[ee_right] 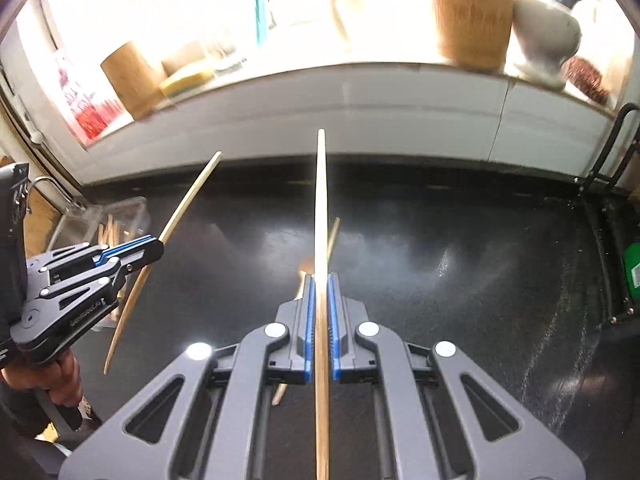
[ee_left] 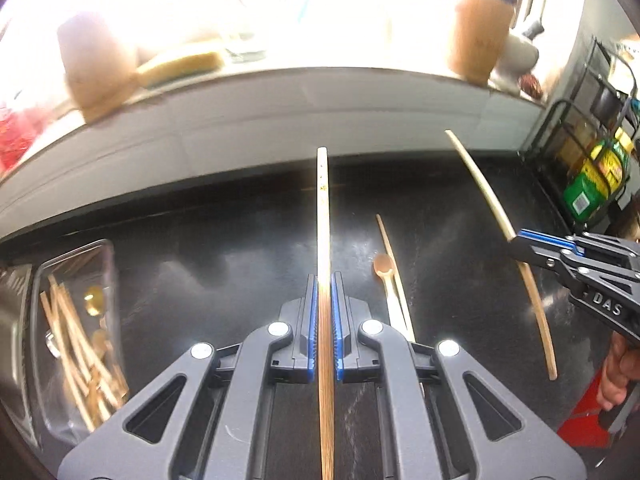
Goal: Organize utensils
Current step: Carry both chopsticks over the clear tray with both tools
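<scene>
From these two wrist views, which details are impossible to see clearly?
- Left wrist view: contents of the clear plastic container are blurred and cut by the frame edge; count unclear.
- Right wrist view: the small wooden spoon on the counter is mostly hidden by the right hand-held gripper.
- Both views: the window ledge is overexposed.
- Lower ends of both held wooden chopsticks leave the frame.
</scene>
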Demonstrator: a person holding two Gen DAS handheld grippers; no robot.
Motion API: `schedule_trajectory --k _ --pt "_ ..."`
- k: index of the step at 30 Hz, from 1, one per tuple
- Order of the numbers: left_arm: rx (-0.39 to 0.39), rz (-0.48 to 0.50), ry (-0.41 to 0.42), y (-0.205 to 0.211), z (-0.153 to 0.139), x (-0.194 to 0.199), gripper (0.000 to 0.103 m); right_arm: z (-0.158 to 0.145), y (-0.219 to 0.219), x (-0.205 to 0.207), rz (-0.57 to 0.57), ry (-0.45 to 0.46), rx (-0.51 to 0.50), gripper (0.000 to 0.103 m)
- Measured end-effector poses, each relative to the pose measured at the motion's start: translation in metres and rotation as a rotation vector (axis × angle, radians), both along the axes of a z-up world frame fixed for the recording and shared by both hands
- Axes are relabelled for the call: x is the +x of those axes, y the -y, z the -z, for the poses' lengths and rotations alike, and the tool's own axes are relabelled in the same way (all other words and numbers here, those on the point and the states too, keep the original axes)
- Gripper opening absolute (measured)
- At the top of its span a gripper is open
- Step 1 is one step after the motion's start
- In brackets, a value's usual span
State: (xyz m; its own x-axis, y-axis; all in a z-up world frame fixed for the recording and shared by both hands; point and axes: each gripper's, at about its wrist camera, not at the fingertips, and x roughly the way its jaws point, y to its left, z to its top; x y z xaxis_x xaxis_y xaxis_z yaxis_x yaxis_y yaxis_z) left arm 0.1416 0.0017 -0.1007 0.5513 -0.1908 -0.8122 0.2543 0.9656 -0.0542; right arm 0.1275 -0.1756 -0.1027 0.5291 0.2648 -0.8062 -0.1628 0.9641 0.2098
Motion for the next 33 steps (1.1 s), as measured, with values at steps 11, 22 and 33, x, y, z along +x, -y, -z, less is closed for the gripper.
schedule_trajectory --k 11,22,33 --pt "-0.008 -0.066 0.065 -0.024 -0.04 -0.04 0.006 -0.047 -0.015 -0.043 -0.029 0.093 0.011 0.007" --pt "0.004 -0.116 0.081 -0.048 -0.048 -0.066 0.006 -0.061 -0.04 -0.057 -0.084 0.117 0.006 0.007" --pt "0.012 -0.283 0.071 -0.122 -0.047 -0.081 0.006 -0.069 -0.129 -0.045 -0.251 0.122 0.02 0.007"
